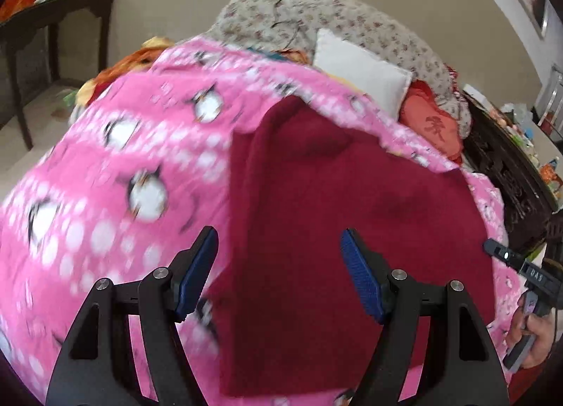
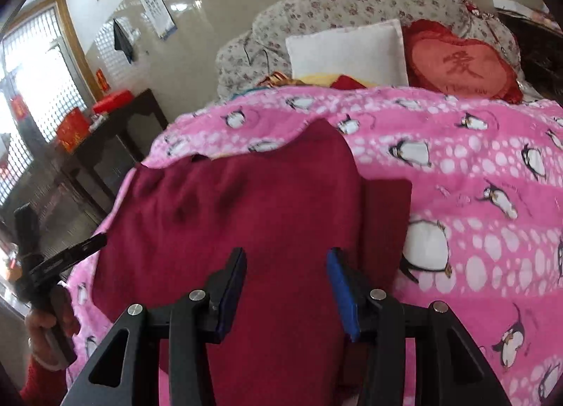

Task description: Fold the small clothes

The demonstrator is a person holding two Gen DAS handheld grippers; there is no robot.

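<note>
Our left gripper (image 1: 278, 279) fills the bottom of its view, jaws spread wide with nothing between them; our right gripper (image 2: 285, 295) hangs likewise, its jaws at a narrower gap and also empty. Both hover over the dark red garment (image 1: 334, 230), the thing we must fold.

Taking the garment as our landmark: under it and all around it spreads the pink penguin blanket (image 1: 123, 166) covering the bed; beyond its far edge rises the floral quilt (image 2: 352, 1); against that quilt lean the white pillow (image 2: 348, 50) and the red heart cushion (image 2: 457, 64); off to one side, past the blanket's edge, stands a dark side table (image 2: 130, 124).

The garment lies mostly flat, one part folded over along its right side in the right wrist view.

We judge the main risk is pinching the plush blanket together with the garment; both are soft and lie in contact, so a deep bite would drag the blanket up; uneven grips by our two grippers could also skew the fold.
</note>
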